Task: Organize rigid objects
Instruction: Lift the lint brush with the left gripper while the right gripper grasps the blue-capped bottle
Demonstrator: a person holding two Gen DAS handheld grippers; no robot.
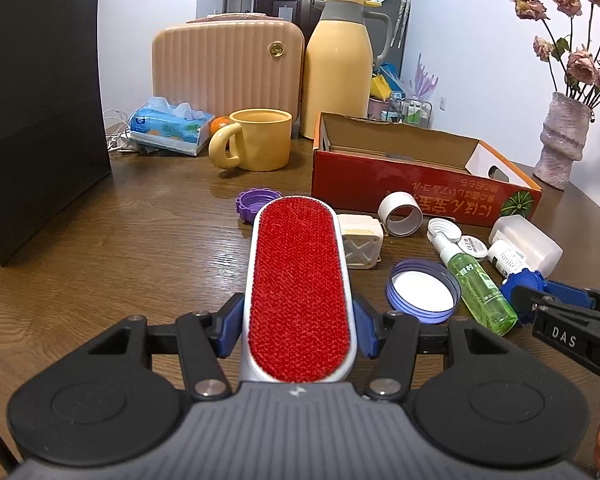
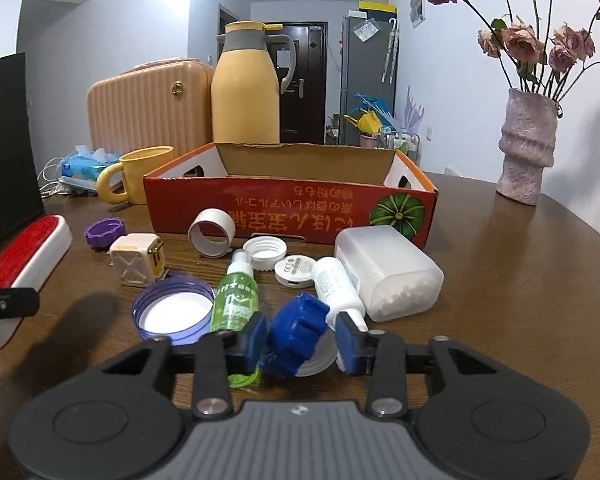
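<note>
My left gripper (image 1: 298, 320) is shut on a red lint brush (image 1: 298, 280), which points forward above the table; the brush (image 2: 24, 256) also shows at the left of the right wrist view. My right gripper (image 2: 302, 340) is shut on a tilted blue ribbed cap (image 2: 296, 332), low over the table. Around it lie a green spray bottle (image 2: 236, 296), a blue-rimmed lid (image 2: 174, 308), a white bottle (image 2: 336, 284), a translucent container (image 2: 388, 268), a tape roll (image 2: 212, 232), a white charger (image 2: 138, 262) and a purple cap (image 2: 103, 232). An open red cardboard box (image 2: 292, 204) stands behind them.
A yellow mug (image 1: 260, 140), a yellow thermos (image 1: 340, 68), a beige ribbed case (image 1: 224, 64) and a tissue pack (image 1: 168, 128) stand at the back. A black bag (image 1: 40, 112) rises on the left. A vase of dried roses (image 2: 526, 148) sits at the right.
</note>
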